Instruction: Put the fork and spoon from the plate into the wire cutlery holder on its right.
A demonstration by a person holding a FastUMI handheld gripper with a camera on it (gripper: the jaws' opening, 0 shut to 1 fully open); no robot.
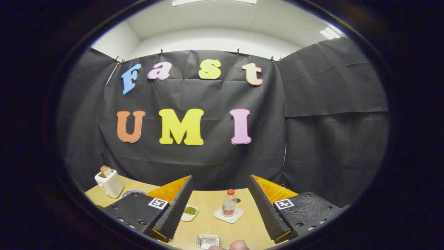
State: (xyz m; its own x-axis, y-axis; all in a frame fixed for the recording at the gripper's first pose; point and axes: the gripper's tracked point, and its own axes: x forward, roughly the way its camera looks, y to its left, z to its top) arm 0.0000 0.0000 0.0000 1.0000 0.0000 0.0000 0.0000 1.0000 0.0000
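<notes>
My gripper [219,185] is held high above a tan wooden table [208,201], fingers wide apart with nothing between them. The fork, spoon, plate and wire cutlery holder cannot be made out here. Between the fingers, down on the table, stand a small clear bottle with a red cap [229,203] on a white square coaster [228,215] and a small white dish with something green in it [189,212].
A white toaster with bread in it [109,182] stands at the table's far left, with a blue-rimmed dish [133,192] beside it. A small shiny metal tray [207,241] lies near the table's front edge, next to a person's fingertips [236,246].
</notes>
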